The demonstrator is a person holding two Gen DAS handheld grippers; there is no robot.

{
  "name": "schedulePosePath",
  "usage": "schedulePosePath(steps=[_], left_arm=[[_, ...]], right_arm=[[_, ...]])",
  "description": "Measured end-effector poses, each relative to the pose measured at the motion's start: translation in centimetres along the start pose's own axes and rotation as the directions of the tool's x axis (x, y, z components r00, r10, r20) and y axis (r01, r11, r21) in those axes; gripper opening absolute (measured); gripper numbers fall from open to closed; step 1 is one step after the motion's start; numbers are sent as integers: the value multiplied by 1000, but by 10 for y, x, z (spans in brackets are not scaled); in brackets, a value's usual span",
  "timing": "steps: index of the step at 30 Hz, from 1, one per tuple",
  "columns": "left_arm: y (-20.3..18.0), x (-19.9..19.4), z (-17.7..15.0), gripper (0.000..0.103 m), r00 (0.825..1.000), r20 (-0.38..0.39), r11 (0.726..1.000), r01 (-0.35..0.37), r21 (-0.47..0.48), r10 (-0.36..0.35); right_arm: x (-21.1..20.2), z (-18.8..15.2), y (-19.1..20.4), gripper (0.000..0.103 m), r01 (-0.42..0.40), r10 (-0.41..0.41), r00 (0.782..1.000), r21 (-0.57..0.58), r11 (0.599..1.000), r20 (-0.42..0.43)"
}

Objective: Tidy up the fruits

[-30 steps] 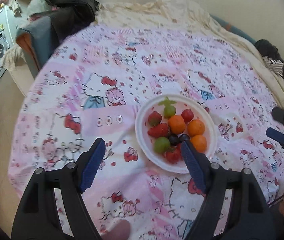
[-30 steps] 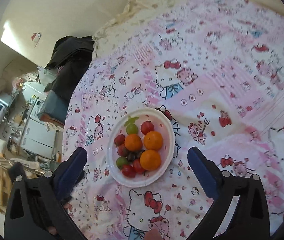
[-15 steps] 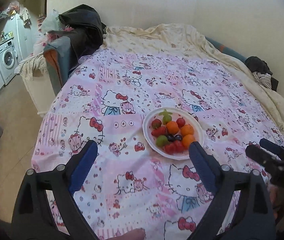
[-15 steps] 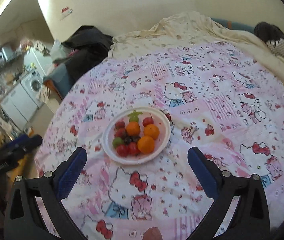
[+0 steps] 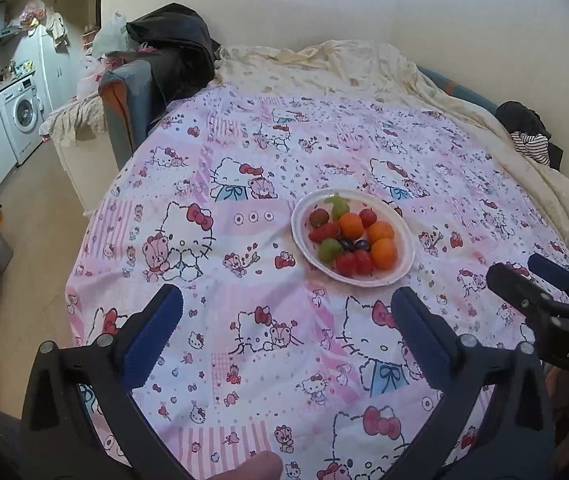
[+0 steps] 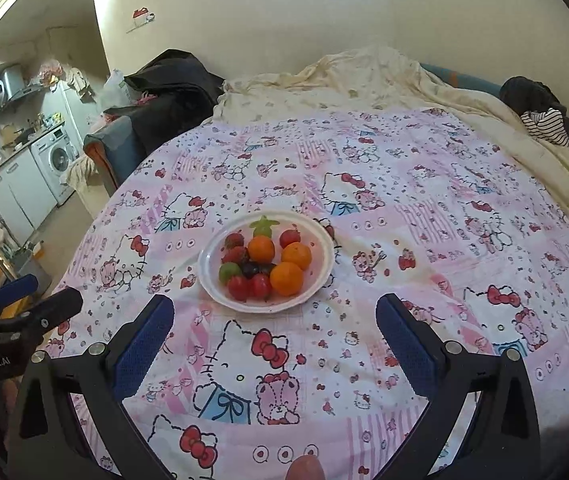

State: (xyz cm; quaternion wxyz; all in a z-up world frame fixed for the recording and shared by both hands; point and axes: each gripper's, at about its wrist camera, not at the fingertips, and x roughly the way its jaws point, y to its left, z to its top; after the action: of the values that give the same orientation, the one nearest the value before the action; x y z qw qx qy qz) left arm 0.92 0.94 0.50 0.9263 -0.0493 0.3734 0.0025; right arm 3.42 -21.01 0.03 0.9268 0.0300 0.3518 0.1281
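Observation:
A white plate (image 5: 404, 240) (image 6: 208, 252) rests on a pink cartoon-print bedspread (image 5: 244, 280) (image 6: 424, 240). On it lie oranges (image 5: 383, 253) (image 6: 287, 278), strawberries (image 5: 324, 232) (image 6: 236, 254), red tomatoes (image 5: 362, 261) (image 6: 259, 285), green fruits (image 5: 329, 249) (image 6: 230, 271) and dark grapes (image 5: 355, 245) (image 6: 256, 269). My left gripper (image 5: 286, 308) hovers in front of the plate, its jaws opening wide with nothing between them. My right gripper (image 6: 274, 312) is open and empty just before the plate. Each gripper shows at the edge of the other's view.
A cream blanket (image 5: 344, 68) (image 6: 364, 80) is bunched at the bed's far end. Dark clothes on a chair (image 5: 164, 56) (image 6: 164, 92) stand at the far left; striped clothing (image 5: 530, 144) (image 6: 544, 124) lies far right. A washing machine (image 5: 20, 114) (image 6: 54, 158) is off left.
Both grippers have drawn back from the plate, which now looks smaller and farther. The left jaws have spread wider. The right view has rolled level.

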Motion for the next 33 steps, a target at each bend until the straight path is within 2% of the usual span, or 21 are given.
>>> schedulePosePath(steps=[33], left_arm=[[-2, 1, 3, 103, 1000, 11, 1000, 5, -12, -5]], right_arm=[[3, -2, -5, 103, 13, -13, 1000, 19, 1000, -4]])
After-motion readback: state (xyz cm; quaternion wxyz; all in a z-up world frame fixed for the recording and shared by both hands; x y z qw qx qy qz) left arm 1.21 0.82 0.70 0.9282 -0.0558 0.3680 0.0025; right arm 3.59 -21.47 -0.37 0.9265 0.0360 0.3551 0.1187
